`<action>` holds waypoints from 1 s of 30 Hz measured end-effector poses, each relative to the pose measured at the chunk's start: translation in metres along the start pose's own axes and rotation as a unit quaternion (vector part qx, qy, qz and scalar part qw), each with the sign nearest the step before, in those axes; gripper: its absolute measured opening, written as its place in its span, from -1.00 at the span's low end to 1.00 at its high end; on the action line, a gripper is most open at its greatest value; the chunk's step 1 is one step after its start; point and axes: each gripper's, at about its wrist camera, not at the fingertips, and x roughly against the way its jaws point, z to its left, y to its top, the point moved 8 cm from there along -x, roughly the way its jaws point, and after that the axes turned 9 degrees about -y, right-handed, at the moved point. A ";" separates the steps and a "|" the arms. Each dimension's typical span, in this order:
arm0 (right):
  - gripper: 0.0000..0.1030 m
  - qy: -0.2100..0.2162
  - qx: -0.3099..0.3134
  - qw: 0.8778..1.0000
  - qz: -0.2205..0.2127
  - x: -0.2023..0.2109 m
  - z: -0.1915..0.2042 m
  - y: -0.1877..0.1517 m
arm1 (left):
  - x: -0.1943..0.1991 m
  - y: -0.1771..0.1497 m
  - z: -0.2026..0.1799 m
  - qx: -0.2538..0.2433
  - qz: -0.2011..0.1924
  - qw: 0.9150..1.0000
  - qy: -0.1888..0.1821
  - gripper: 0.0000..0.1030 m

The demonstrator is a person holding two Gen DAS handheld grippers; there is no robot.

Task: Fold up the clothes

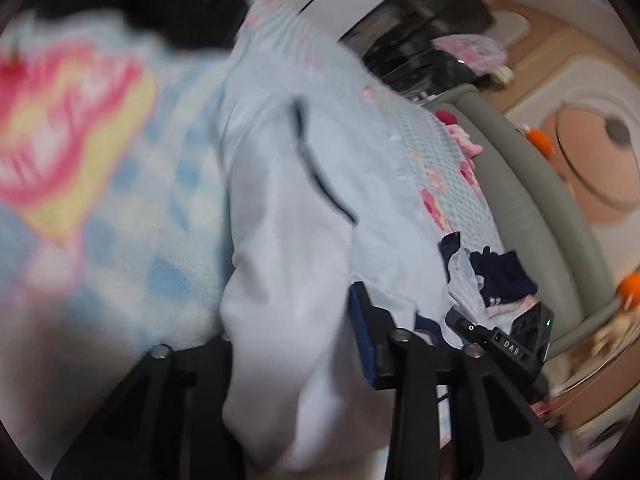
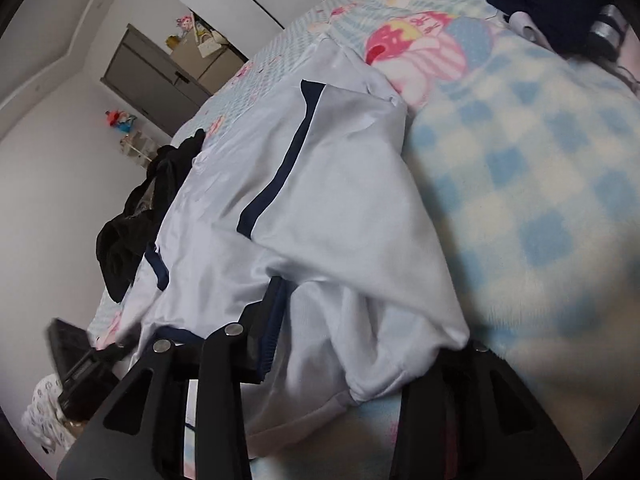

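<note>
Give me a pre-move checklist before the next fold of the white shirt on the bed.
1. Left gripper has cloth: ok, the white shirt bunches between its fingers.
2. Right gripper has cloth: ok, a fold of the shirt fills its jaws.
3. Pads pressing firmly on both sides: cannot tell, cloth hides the contact.
4. Shirt lying flat: not ok, it is bunched and creased.
5. Room to fold: not ok, the checked blanket lies against the shirt and dark clothes sit at its far edge.

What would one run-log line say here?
left gripper: shut on white garment | right gripper: shut on white garment | bed: checked blanket
</note>
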 end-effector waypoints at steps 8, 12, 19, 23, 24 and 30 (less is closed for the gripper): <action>-0.80 -0.092 0.126 0.985 -0.073 0.031 0.032 0.003 | 0.015 0.002 -0.024 -0.078 -0.009 0.996 0.051 -0.72; -0.87 -0.070 0.143 0.981 -0.106 0.059 0.049 0.007 | 0.038 0.007 -0.036 -0.093 -0.022 0.994 0.053 -0.91; -0.91 -0.035 0.114 0.987 -0.110 0.090 0.051 0.001 | 0.064 0.003 -0.048 -0.108 -0.020 0.992 0.054 -0.97; -0.91 -0.031 0.119 0.986 -0.109 0.100 0.048 -0.004 | 0.069 -0.004 -0.061 -0.118 -0.023 0.991 0.052 -0.97; -0.91 -0.033 0.119 0.987 -0.108 0.100 0.046 -0.005 | 0.068 -0.006 -0.064 -0.120 -0.023 0.991 0.053 -0.97; -0.91 -0.047 0.072 0.994 -0.062 0.078 0.018 -0.012 | 0.066 -0.007 -0.040 -0.071 -0.018 0.996 0.047 -0.96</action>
